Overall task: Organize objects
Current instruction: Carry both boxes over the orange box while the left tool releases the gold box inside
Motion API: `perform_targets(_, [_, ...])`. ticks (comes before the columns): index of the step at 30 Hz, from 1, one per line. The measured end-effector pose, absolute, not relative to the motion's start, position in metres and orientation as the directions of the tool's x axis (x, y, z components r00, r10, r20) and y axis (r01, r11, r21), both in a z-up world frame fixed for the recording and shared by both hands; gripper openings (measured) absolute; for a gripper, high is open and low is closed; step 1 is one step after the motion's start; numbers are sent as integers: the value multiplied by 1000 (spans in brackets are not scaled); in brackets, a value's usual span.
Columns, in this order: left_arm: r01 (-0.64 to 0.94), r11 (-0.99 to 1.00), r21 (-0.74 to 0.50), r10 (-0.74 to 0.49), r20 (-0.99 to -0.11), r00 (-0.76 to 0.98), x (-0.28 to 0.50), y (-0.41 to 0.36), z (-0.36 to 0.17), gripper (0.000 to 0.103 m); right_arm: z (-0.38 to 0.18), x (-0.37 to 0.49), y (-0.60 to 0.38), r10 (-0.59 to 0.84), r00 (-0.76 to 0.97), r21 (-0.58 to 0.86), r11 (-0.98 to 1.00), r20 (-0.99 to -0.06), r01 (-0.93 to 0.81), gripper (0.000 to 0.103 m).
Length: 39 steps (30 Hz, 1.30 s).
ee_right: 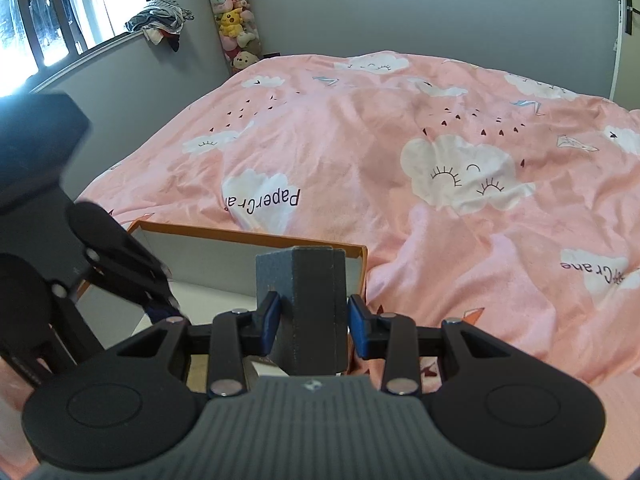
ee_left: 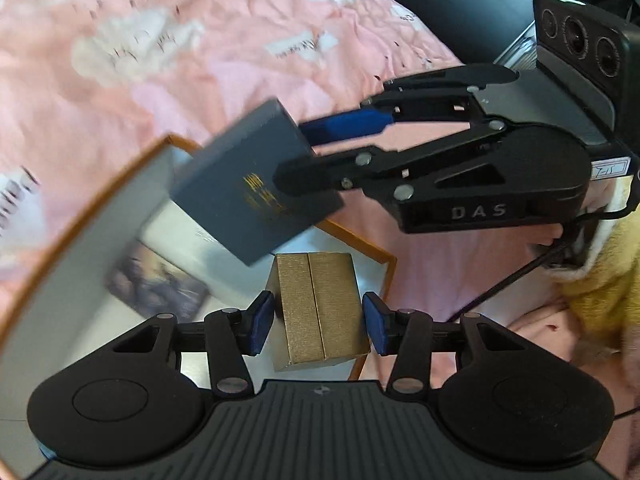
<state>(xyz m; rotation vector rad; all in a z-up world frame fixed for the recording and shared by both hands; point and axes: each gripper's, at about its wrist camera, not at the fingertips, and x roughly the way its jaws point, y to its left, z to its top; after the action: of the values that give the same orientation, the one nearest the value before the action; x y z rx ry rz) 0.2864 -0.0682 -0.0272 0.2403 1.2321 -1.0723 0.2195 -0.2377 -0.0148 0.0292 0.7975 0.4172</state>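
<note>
My left gripper (ee_left: 319, 326) is shut on a gold box (ee_left: 320, 308) and holds it over the near corner of an open orange-rimmed box (ee_left: 360, 242) with white walls. My right gripper (ee_right: 313, 326) is shut on a dark grey box (ee_right: 310, 312) with gold lettering; it also shows in the left wrist view (ee_left: 248, 188), held above the orange-rimmed box (ee_right: 248, 238). The right gripper (ee_left: 294, 156) reaches in from the right in the left wrist view. A flat picture-printed item (ee_left: 160, 280) lies inside the box.
The box rests on a bed with a pink cloud-print cover (ee_right: 440, 160). A tall tube of plush toys (ee_right: 234, 20) stands in the far corner by a window (ee_right: 60, 20). A yellow fuzzy sleeve (ee_left: 600, 280) is at the right.
</note>
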Motion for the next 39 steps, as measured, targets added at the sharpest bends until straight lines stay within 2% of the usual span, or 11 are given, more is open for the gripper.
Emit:
perform_targets(14, [766, 403, -501, -537, -807, -246, 304, -96, -88, 54, -40, 249, -221, 439, 484, 230, 872, -757, -431, 38])
perform_targets(21, [725, 453, -518, -519, -815, -258, 303, -93, -107, 54, -45, 255, -217, 439, 464, 240, 872, -770, -426, 38])
perform_targets(23, [712, 476, -517, -527, -815, -240, 303, -89, -107, 60, -46, 255, -215, 436, 458, 239, 872, -775, -426, 38])
perform_targets(26, [691, 517, -504, -531, -823, -203, 301, -82, -102, 60, -48, 256, -215, 429, 455, 240, 877, -780, -416, 38])
perform_targets(34, [483, 718, -501, -504, -853, -134, 296, -48, -87, 61, -47, 254, -215, 430, 463, 242, 879, -775, -410, 39])
perform_targets(36, [396, 768, -504, -494, -859, -134, 295, -41, -93, 58, -47, 254, -213, 432, 460, 242, 877, -776, -416, 39])
perform_targets(39, [367, 793, -487, -486, -868, -102, 290, -39, -99, 43, -49, 254, -209, 432, 452, 241, 875, -780, -421, 38])
